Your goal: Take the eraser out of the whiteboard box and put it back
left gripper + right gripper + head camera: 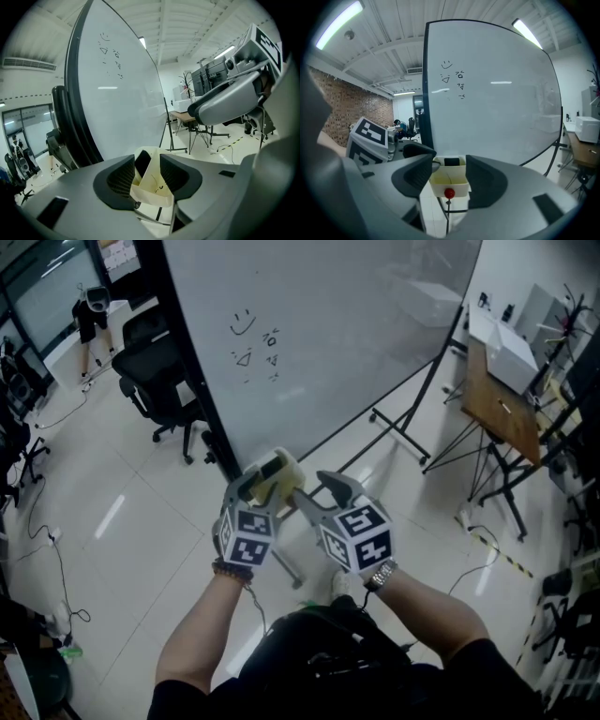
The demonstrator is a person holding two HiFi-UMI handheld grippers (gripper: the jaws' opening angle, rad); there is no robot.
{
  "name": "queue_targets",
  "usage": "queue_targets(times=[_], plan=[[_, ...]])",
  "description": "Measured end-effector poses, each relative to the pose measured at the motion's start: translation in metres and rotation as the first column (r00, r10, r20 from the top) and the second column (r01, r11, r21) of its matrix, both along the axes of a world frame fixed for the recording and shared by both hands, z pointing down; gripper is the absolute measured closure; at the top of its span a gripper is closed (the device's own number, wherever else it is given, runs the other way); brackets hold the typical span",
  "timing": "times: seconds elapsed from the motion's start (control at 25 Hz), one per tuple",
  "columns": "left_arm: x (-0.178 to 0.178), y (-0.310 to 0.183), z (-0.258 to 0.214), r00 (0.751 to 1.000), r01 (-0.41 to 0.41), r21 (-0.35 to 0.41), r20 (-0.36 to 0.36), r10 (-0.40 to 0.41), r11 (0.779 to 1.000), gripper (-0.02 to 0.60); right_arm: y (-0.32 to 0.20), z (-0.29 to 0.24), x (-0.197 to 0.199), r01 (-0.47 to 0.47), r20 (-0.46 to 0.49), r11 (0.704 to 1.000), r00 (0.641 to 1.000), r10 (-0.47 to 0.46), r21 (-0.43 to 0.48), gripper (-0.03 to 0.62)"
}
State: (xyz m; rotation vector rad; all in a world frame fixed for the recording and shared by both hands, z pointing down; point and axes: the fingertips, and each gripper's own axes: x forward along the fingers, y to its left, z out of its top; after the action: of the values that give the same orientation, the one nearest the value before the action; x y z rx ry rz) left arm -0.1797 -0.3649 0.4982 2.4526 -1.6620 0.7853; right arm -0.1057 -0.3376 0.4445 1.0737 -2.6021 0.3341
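Eraser [451, 161] is glimpsed, mostly hidden, in whiteboard box [460, 189] pinched by left tool [147, 172]; right tool [449, 177] is held spread before it.

2 bare forearms reach forward side by side, the left forearm [202, 638] wearing a bead bracelet [232, 570], the right forearm [433, 601] a watch [380, 575]. The left gripper [267, 474] tilts slightly down, jaws pressed on a wall of the box [152, 185]. The right gripper [319, 493], just beside it, holds its jaws apart, gripping nothing.
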Motion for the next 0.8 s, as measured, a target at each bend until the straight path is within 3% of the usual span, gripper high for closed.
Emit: queue_targets(times=[0.48, 0.56, 0.8], plan=[[0.002, 0.028, -0.016, 0.999, -0.004, 0.03, -0.033, 0.005, 1.0, 0.43, 0.021, -0.012, -0.005, 0.0, -0.019, 0.999, 1.0, 0.0, 0.033, 0.405], [0.003, 0.035, -0.016, 0.999, 0.001, 0.03, -0.034, 0.0, 1.0, 0.465, 0.027, -0.011, -0.003, 0.006, -0.021, 0.999, 1.0, -0.005, 0.033, 0.416], [0.013, 0.057, -0.019, 0.998, 0.039, 0.027, -0.046, -0.037, 0.999, 0.484, 0.046, -0.016, 0.008, 0.035, -0.021, 0.998, 0.999, -0.034, 0.043, 0.435]])
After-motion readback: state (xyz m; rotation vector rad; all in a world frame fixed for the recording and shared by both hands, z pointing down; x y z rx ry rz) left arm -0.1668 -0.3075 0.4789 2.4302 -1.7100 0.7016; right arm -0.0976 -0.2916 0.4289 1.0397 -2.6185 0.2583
